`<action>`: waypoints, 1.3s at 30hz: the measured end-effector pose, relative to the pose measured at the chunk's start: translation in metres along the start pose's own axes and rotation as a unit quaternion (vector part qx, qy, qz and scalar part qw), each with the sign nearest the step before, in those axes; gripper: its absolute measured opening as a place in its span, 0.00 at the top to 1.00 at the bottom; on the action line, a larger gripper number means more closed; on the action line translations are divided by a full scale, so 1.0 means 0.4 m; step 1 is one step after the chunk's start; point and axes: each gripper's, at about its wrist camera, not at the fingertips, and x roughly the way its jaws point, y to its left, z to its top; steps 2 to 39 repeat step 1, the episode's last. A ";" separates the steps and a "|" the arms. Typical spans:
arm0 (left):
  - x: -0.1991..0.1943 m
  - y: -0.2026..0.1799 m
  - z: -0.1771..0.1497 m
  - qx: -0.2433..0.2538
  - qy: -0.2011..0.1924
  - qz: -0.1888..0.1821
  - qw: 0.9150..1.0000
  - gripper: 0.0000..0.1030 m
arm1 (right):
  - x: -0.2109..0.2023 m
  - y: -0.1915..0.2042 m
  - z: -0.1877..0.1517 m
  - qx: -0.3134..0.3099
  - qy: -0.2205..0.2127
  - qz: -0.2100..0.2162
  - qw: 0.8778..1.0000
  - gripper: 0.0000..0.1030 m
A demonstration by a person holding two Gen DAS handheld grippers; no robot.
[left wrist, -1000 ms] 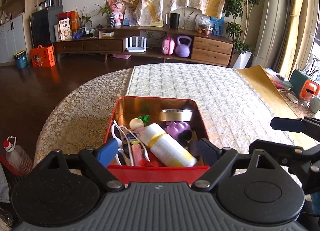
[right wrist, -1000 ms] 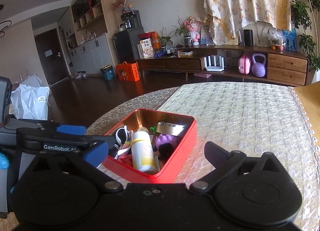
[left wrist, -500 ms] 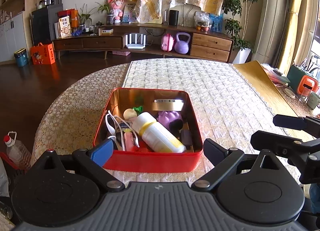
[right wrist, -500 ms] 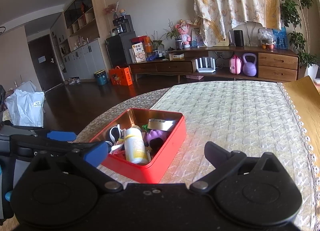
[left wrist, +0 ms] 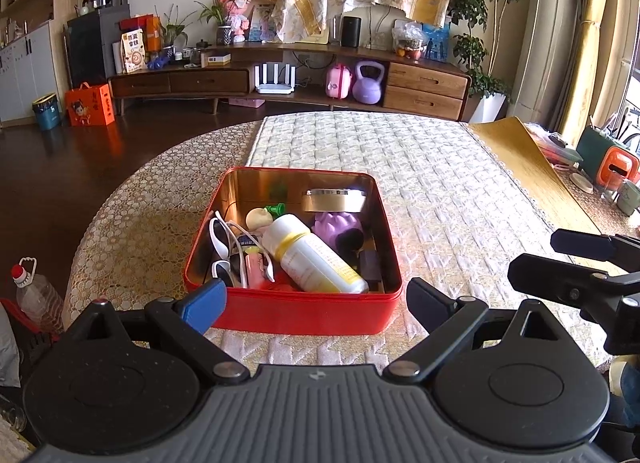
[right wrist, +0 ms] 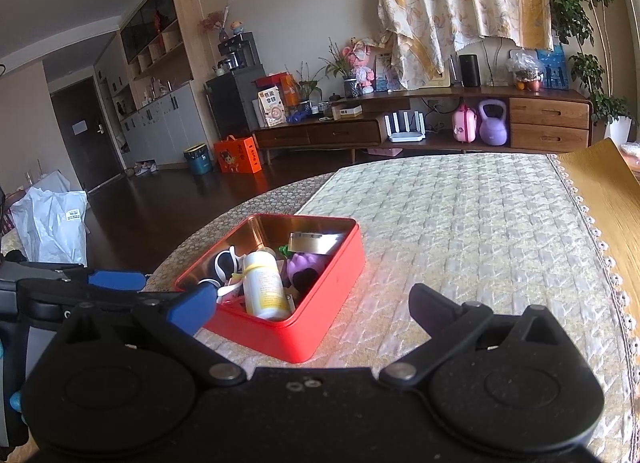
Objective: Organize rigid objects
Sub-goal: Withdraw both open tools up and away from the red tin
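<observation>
- Red tin (left wrist: 304, 313) sits on the quilted table (left wrist: 440, 191), at twelve o'clock from the left gripper (left wrist: 316, 301).
- Inside: white bottle (left wrist: 312, 261), sunglasses (left wrist: 222, 243), purple toy (left wrist: 336, 225), metal case (left wrist: 334, 199).
- Both grippers empty, jaws apart; the left's have just been widening. The right gripper (right wrist: 312, 303) has the tin at eleven o'clock.
- Packing looks finished; next likely needs a lid, none visible.

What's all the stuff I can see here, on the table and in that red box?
tin box: one, red, on the table's near side
bottle: one, white and yellow, lying in the tin
sunglasses: one, white-framed, tin's left side
purple toy: one, in the tin
metal case: one, silver, tin's far end
tablecloth: one, cream, covering the table
kettlebell: one, purple, on the far cabinet
left gripper: fingers open, empty
right gripper: fingers open, empty
</observation>
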 end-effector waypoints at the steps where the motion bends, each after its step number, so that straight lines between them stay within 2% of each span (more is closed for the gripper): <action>1: 0.001 -0.002 0.002 0.000 0.001 -0.001 1.000 0.05 | 0.000 -0.003 0.000 0.002 -0.001 -0.004 1.000 0.00; 39: 0.001 -0.002 0.002 0.000 0.001 -0.001 1.000 0.05 | 0.000 -0.003 0.000 0.002 -0.001 -0.004 1.000 0.00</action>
